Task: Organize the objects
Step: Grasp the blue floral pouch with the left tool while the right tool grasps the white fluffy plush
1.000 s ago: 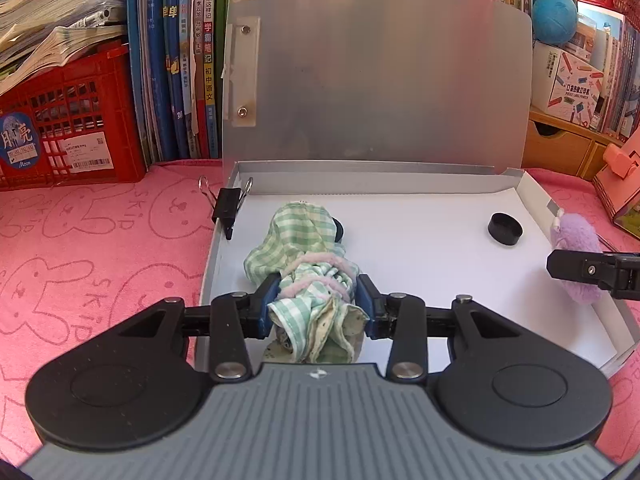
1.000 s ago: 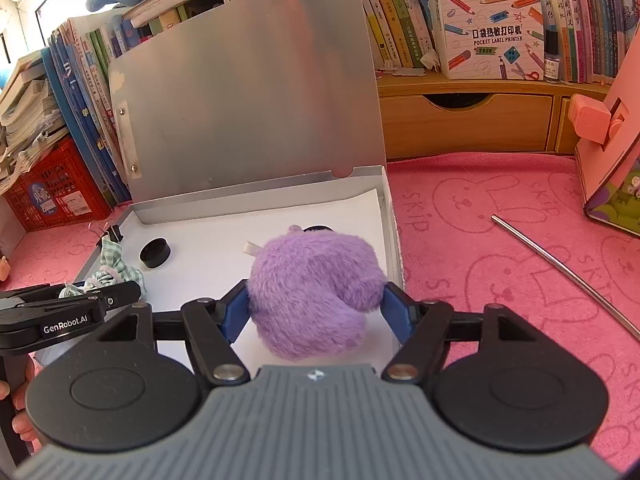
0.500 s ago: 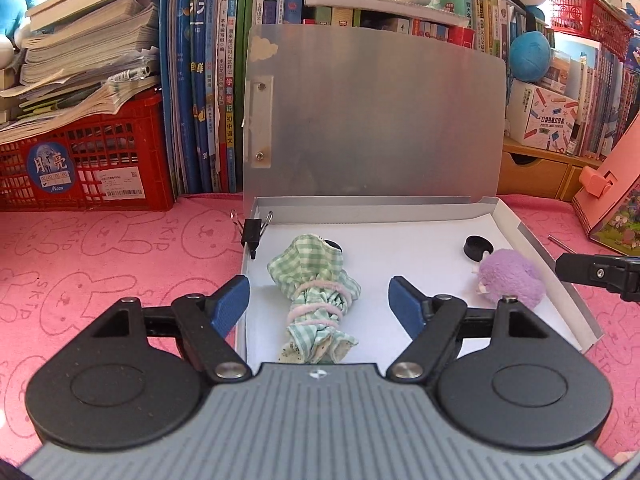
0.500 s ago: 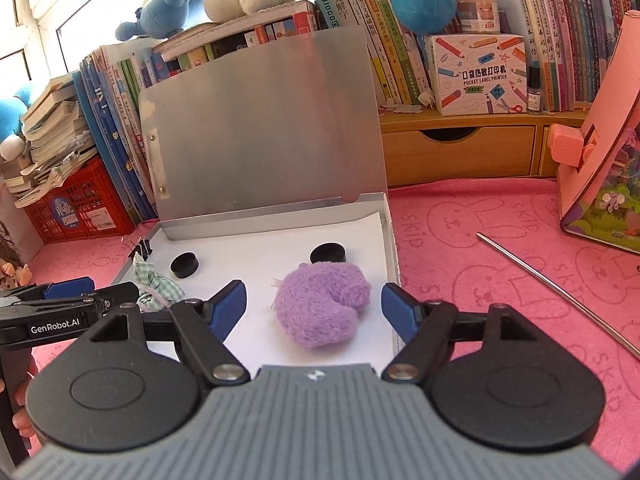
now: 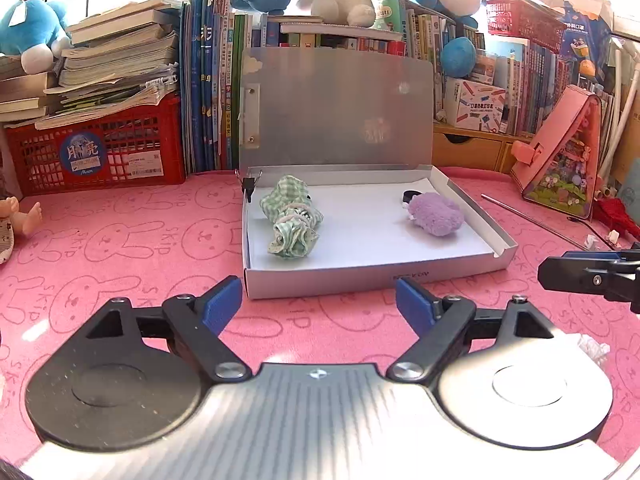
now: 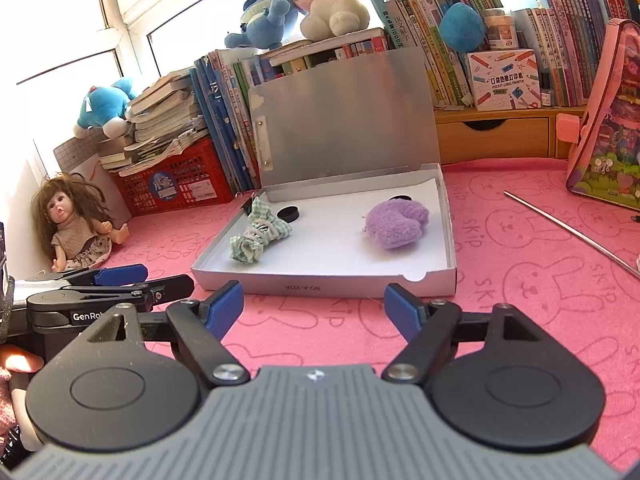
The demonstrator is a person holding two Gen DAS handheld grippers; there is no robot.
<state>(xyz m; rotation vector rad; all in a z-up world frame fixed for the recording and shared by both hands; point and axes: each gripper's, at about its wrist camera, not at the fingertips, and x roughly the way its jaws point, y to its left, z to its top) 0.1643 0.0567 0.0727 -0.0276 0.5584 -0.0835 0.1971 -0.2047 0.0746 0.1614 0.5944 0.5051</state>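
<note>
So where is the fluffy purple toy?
The fluffy purple toy lies inside the open silver box, on its right side, just in front of a black cap.

One open silver box (image 6: 320, 282) sits on the desk (image 6: 520, 280) and holds one green checked cloth bundle (image 6: 258, 236) at 9 o'clock, one purple plush (image 6: 396, 220) at 3 o'clock and two black caps (image 6: 289, 213). Outside it there are one binder clip (image 5: 249, 185), one metal rod (image 6: 568, 230), one doll (image 6: 74, 224) and one red crate (image 6: 176, 184). Two grippers show, each with two blue fingers (image 6: 224, 308).
</note>
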